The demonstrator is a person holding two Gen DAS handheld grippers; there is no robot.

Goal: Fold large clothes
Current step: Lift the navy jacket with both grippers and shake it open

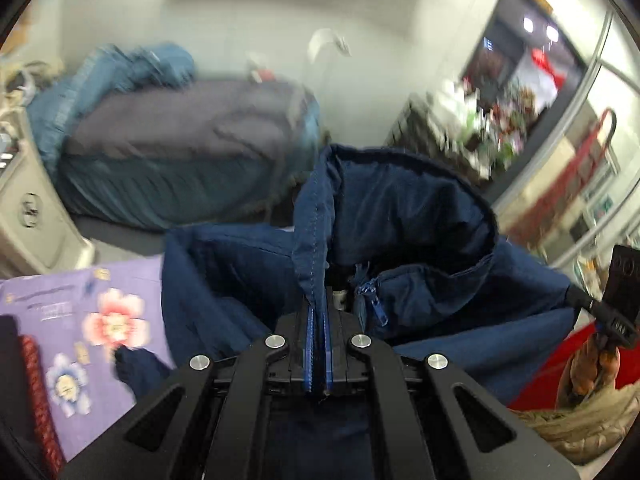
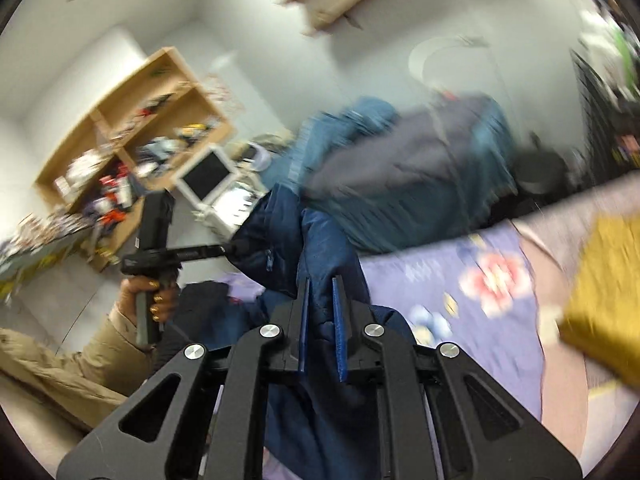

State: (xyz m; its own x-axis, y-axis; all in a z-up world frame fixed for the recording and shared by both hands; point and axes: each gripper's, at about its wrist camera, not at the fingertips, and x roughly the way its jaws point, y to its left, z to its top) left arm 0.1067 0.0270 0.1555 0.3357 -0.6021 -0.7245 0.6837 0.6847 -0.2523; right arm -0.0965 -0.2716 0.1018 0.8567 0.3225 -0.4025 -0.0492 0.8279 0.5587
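one navy jacket [image 1: 400, 220], two grippers. left gripper [image 1: 319, 300] fingers pinched narrow on its zipper edge; right gripper [image 2: 320, 284] fingers clamped narrow on padded fabric between them.

Two wrist-mounted fisheye cameras look forward and downward along their gripper fingers, close over a navy jacket [image 1: 400, 216]. Both views share the purple floral sheet [image 2: 460, 280] and the blue-covered bed [image 1: 180, 152] behind.

My left gripper [image 1: 319, 312] and right gripper [image 2: 321, 300] are both clamped (each on cloth), held aloft.
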